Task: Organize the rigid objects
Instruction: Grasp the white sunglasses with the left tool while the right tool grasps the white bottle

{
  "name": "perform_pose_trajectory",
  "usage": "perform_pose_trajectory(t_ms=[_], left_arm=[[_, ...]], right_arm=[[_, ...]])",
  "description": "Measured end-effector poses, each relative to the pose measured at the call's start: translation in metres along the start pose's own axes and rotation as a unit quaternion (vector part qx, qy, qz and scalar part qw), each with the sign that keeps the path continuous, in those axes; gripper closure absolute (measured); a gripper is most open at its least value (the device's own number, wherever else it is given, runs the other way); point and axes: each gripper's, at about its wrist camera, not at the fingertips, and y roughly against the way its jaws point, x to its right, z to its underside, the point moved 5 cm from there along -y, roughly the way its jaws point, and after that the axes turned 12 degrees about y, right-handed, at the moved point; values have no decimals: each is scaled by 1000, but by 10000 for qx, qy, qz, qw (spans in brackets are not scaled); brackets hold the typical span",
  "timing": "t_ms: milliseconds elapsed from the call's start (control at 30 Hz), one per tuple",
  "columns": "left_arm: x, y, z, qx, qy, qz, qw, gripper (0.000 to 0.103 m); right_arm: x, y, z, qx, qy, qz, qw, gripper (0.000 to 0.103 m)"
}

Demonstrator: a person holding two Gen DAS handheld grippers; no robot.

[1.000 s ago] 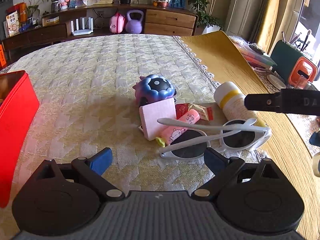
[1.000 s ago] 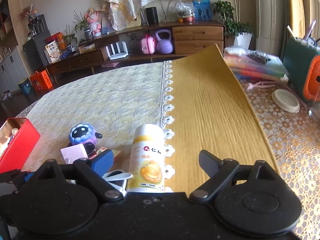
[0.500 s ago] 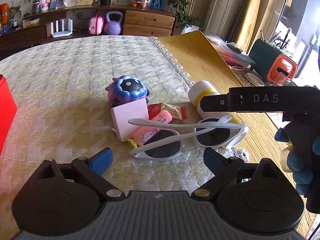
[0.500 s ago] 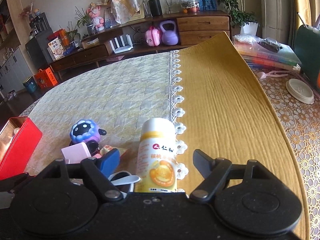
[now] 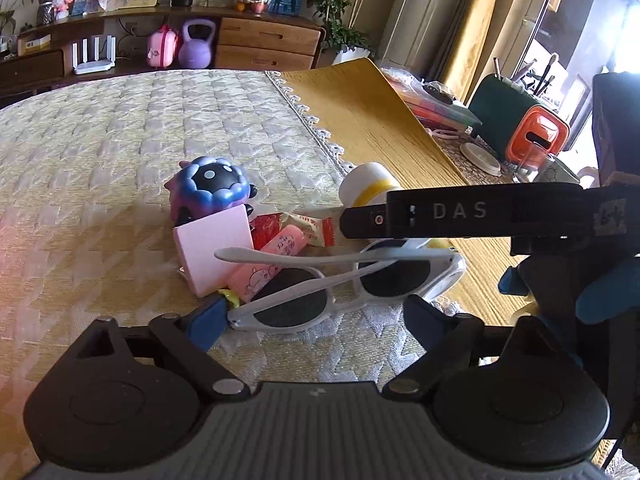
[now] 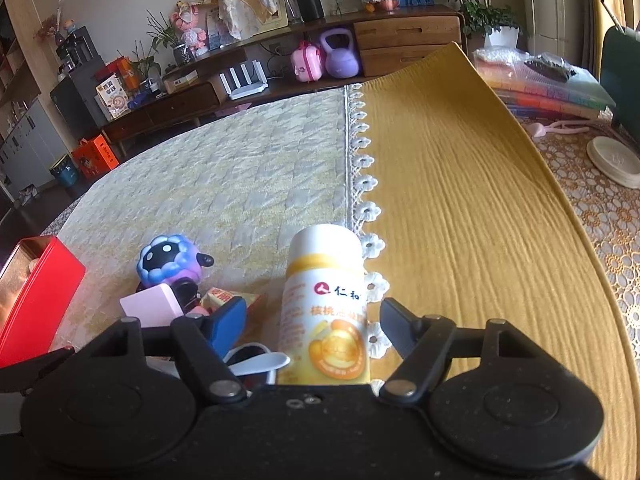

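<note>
White-framed sunglasses (image 5: 340,288) lie folded on the quilted cloth between the jaws of my left gripper (image 5: 312,316). Those jaws are closing; the left pad (image 5: 206,320) is at the frame's end and the right pad stands apart. A white bottle (image 6: 324,300) with a yellow band lies between the jaws of my right gripper (image 6: 312,322). They too are closing, with gaps on both sides. In the left wrist view the right gripper's black finger (image 5: 460,212) crosses over the bottle (image 5: 368,184). A blue-purple sheep toy (image 5: 210,192), a pink block (image 5: 216,248) and a pink tube (image 5: 268,264) sit beside the glasses.
Snack packets (image 5: 316,226) lie behind the tube. A red tin (image 6: 36,300) stands open at the left. A yellow cloth (image 6: 460,200) covers the right side, with stacked folders (image 6: 552,92), a white dish (image 6: 616,160) and a green-and-orange holder (image 5: 532,128) beyond. A blue-gloved hand (image 5: 608,296) holds the right gripper.
The right gripper has come down over the bottle and its jaws have narrowed. The left view has swung right, losing the red tin, and its left pad has moved in to the glasses.
</note>
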Motion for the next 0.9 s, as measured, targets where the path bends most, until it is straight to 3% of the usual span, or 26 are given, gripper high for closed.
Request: perform_pose_trajectory(t_ms=[200,333,567,900], left_arm=[[6,5,5,-133,8,210,9997,20],[14,11,16,-257,-89,400,9988,20],[30,22,38,-416,-659,584,9952,20],[40,13,28,-45,-1683,252,9854,20]], right_arm=[[0,2,3,60,-55,-16,10000,52],[2,9,4,175,-146,-164,9996,58],[3,20,12,131,-29,-163,9998,59],[7,24,16,41,12,-334,9994,59]])
